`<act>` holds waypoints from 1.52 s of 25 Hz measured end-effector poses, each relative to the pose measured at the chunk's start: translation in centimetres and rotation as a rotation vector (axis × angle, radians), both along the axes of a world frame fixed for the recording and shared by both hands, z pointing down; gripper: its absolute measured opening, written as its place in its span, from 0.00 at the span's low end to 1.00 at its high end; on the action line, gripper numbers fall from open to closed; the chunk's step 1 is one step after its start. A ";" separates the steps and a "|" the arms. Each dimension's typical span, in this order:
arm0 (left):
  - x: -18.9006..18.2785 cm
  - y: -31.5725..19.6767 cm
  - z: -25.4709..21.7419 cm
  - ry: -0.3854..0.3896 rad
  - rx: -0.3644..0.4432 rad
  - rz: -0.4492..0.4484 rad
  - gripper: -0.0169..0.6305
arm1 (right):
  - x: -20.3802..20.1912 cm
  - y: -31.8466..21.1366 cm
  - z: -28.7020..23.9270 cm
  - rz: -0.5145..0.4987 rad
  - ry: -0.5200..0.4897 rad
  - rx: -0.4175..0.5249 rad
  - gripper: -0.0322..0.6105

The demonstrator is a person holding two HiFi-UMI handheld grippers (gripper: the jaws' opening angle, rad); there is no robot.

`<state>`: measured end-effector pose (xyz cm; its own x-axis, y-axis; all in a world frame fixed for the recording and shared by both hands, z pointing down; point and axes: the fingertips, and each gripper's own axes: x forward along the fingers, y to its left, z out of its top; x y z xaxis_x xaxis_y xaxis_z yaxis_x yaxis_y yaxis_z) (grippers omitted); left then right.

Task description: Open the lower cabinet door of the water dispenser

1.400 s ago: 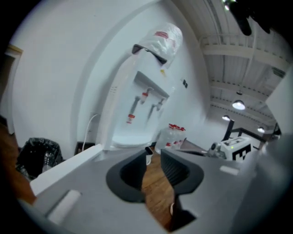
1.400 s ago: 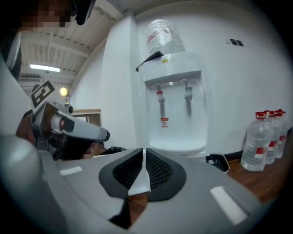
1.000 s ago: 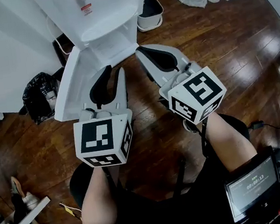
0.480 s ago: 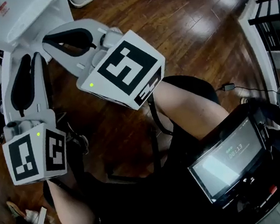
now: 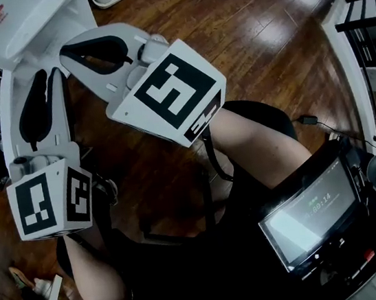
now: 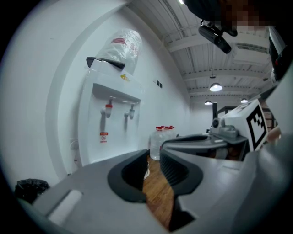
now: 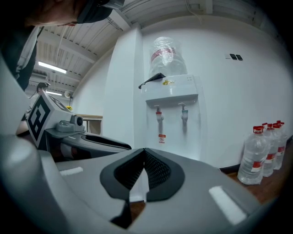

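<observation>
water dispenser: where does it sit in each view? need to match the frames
Head view: water dispenser in the top left corner, seen from above and cut by the frame edge.
Left gripper view: water dispenser left of centre, upright against the white wall.
Right gripper view: water dispenser at centre, just above the jaws.
Shared landmark: the red sticker on its front.

Office or studio — water dispenser (image 7: 171, 114), spare bottles (image 7: 266, 151), wood floor (image 5: 256, 39).

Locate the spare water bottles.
Right gripper view, far right: the water bottles stand on the floor against the wall, right of the water dispenser.
</observation>
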<state>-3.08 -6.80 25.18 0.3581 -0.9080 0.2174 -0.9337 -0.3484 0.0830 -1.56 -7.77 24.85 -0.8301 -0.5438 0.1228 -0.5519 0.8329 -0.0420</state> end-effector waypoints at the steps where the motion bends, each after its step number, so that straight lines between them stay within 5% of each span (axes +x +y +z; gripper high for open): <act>1: 0.0 0.0 0.1 -0.002 -0.001 0.001 0.19 | 0.0 0.1 -0.1 0.000 0.000 -0.003 0.06; 38: -0.1 0.1 1.8 -0.007 -0.030 -0.006 0.18 | 1.3 -0.7 0.7 0.016 0.026 0.004 0.06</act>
